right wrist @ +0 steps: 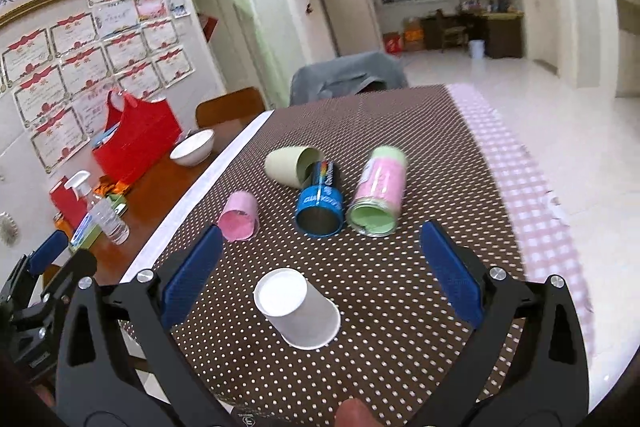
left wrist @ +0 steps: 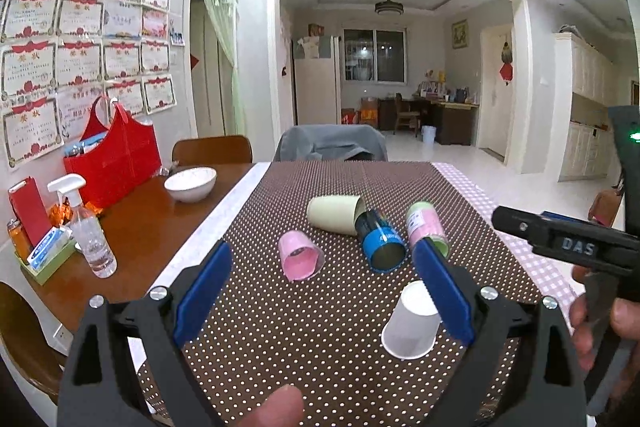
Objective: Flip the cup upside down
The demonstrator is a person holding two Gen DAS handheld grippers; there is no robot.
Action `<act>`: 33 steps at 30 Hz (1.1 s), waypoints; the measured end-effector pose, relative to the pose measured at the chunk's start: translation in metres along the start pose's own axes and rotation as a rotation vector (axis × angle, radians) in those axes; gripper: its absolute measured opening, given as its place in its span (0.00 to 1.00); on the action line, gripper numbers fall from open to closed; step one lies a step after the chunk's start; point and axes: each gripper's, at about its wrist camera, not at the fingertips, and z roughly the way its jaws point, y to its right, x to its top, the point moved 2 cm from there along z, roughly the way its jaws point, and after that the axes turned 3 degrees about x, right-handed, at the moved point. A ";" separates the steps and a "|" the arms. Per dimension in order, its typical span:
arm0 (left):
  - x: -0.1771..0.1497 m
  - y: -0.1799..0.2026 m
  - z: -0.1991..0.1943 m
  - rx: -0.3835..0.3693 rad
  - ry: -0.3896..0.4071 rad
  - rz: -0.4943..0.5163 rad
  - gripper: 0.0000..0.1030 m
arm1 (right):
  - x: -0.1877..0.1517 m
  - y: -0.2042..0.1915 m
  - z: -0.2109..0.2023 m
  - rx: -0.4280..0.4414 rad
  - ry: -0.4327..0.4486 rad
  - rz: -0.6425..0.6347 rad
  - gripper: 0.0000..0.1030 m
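Observation:
A white paper cup [left wrist: 410, 325] stands upside down, base up, on the dotted brown cloth; in the right wrist view [right wrist: 298, 307] it sits between my fingers, slightly ahead. My left gripper [left wrist: 324, 291] is open and empty, the cup by its right finger. My right gripper [right wrist: 320, 275] is open and empty above the cup. Lying on their sides beyond: a pink cup [left wrist: 300, 255], a cream cup [left wrist: 334, 213], a blue can [left wrist: 380, 241] and a pink-and-green can [left wrist: 426, 227].
A white bowl [left wrist: 190, 183], a red bag [left wrist: 114, 155] and a spray bottle [left wrist: 90, 235] stand on the bare wood at the left. A grey-covered chair [left wrist: 332, 145] stands at the table's far end. The table's right edge [right wrist: 532, 195] has pink checked cloth.

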 end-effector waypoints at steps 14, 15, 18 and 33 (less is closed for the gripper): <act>0.008 0.014 -0.060 0.025 0.098 0.004 0.88 | -0.020 -0.041 -0.070 -0.151 0.160 -0.159 0.94; 0.008 0.014 -0.062 0.029 0.100 0.001 0.88 | -0.021 -0.042 -0.072 -0.157 0.165 -0.161 0.94; 0.007 0.014 -0.073 0.026 0.109 -0.019 0.88 | -0.024 -0.046 -0.080 -0.177 0.193 -0.170 0.94; 0.006 0.014 -0.077 0.025 0.108 -0.035 0.88 | -0.029 -0.039 -0.092 -0.220 0.210 -0.130 0.94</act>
